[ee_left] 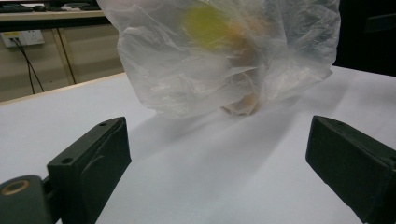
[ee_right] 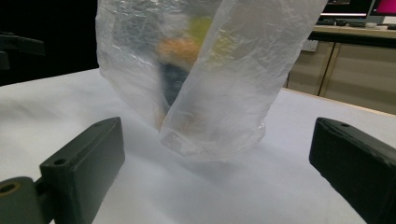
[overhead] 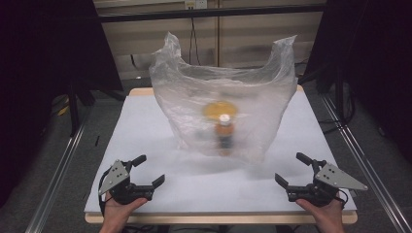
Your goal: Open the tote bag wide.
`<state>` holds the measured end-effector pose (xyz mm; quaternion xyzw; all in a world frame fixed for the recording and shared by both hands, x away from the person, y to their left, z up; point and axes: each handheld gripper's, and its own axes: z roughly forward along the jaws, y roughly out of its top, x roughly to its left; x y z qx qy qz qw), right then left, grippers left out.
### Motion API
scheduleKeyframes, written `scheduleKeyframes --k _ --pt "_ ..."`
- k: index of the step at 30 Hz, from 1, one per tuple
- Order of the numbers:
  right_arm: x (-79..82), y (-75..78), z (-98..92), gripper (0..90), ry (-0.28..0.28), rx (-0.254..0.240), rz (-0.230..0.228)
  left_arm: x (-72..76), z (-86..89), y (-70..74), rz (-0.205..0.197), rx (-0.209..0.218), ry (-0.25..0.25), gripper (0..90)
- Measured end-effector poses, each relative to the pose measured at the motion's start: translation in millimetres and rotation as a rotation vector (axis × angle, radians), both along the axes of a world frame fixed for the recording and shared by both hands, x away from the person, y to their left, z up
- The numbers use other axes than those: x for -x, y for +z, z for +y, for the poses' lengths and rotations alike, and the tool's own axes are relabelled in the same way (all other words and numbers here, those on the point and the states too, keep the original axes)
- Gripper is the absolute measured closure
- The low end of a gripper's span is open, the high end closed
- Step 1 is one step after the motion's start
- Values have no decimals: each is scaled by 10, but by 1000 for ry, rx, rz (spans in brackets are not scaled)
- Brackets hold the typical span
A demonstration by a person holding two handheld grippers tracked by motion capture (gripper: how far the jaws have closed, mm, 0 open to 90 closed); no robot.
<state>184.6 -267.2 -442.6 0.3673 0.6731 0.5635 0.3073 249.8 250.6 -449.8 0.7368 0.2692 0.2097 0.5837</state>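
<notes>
A clear plastic bag (overhead: 194,97) stands upright and open-topped in the middle of the white table (overhead: 145,126). Through its film I make out an orange bottle with a white cap (overhead: 224,132) and a yellow round thing (overhead: 219,109) behind it, both blurred. My left gripper (overhead: 148,171) rests near the front left edge, open, jaws empty. My right gripper (overhead: 293,169) sits near the front right edge, open and empty too. In the left gripper view the bag (ee_left: 219,56) rises beyond the jaws; in the right gripper view the bag (ee_right: 205,74) stands just ahead.
Dark stands and curtains flank the table. A metal rail (overhead: 359,165) runs along the right side and another rail (overhead: 58,170) along the left. A wooden wall with a socket (overhead: 195,4) lies behind the table.
</notes>
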Motion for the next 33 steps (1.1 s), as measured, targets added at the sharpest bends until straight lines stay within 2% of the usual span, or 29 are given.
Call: scheduleKeyframes --k 1,2,3,4,5,6,7,9,11,12,13,14,15,17,18,20,21,22,23,24,25,26,27,28,29,30,33 --pt "0 0 -9 36 0 -3 5 12 -5 3 3 -7 17 65" --pt "-5 -2 -16 37 -3 -7 2 8 2 7 -7 -16 13 66" --pt "-3 1 -27 38 -5 -5 2 10 -2 5 2 -9 7 69" --pt "0 4 -31 42 -13 -5 5 7 4 7 3 -22 0 71" --pt "-1 4 -36 46 -16 -4 6 7 -13 2 9 3 -2 76" --pt "-6 0 -37 46 -18 -5 6 -3 7 7 -4 -32 -22 95" --pt "-12 -6 -33 54 -15 -6 10 2 -20 -1 6 1 -16 113" --pt "-19 -11 -22 73 -18 -3 17 -13 -13 -2 6 -22 -52 117" --pt "-32 -18 -11 95 -20 2 22 -11 -26 -5 6 -26 -31 152" --pt "-39 -20 -10 135 -17 2 27 -11 -26 -5 6 -26 -31 152" --pt "-47 -24 -10 157 -8 -3 28 -32 -19 -12 17 -16 -57 161" --pt "-50 -26 -11 159 -10 -6 33 -27 -17 -9 15 -31 -33 172" --pt "-56 -29 -15 166 -12 -4 37 -31 -13 -9 17 -28 -36 192" --pt "-59 -30 -21 214 -10 -10 40 -34 -7 -7 17 -26 -43 248" --pt "-62 -29 -33 228 -3 -15 40 -28 -17 -10 22 -10 -41 294" --pt "-61 -26 -44 317 0 -19 47 -8 -34 -1 22 7 -52 358" --pt "-63 -26 -52 343 14 -29 48 -18 -29 8 8 -9 -73 380" --pt "-63 -25 -62 375 10 -33 53 -8 -40 12 9 -11 -67 392" --pt "-61 -22 -67 448 14 -45 60 -3 -50 16 19 15 -85 429" --pt "-54 -14 -72 475 27 -49 55 3 -65 19 24 34 -93 477" --pt "-51 -8 -71 478 29 -51 48 -4 -58 27 32 26 -122 502" --pt "-50 0 -74 522 30 -53 45 -9 -54 37 48 15 -144 524" --pt "-48 6 -73 551 38 -50 39 -9 -68 37 63 28 -151 571" --pt "-46 14 -70 568 39 -49 34 -9 -68 37 63 28 -151 610" --pt "-50 21 -69 600 47 -53 31 -12 -92 48 80 19 -150 620" --pt "-46 31 -68 640 53 -53 29 -18 -95 59 81 14 -172 656" --pt "-44 60 -59 700 77 -46 19 -44 -126 90 87 17 -182 731"
